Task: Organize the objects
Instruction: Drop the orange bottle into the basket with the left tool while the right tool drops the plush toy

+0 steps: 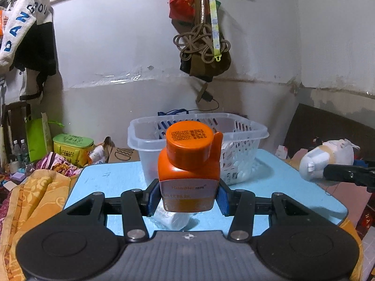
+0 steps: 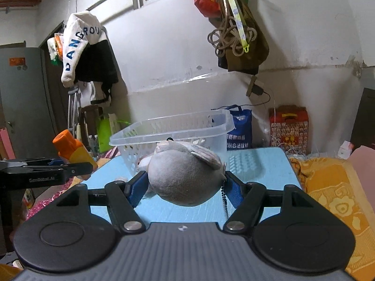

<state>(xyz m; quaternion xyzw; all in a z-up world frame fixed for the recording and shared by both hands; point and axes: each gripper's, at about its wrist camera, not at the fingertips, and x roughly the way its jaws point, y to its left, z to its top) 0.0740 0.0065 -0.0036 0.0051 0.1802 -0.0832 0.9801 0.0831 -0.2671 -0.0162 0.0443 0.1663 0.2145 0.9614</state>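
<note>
Orange bottle [image 1: 188, 171] clamped in left claw [image 1: 187, 197], grey plush toy [image 2: 185, 178] in right claw [image 2: 186, 190], both above blue table [image 1: 112, 178].

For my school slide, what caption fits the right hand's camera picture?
Right gripper holds a grey plush toy above the blue table, facing the clear basket.

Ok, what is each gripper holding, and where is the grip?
Left gripper clamps the orange bottle by its lower body, at the label. Right gripper clamps the grey plush across its round body.
</note>
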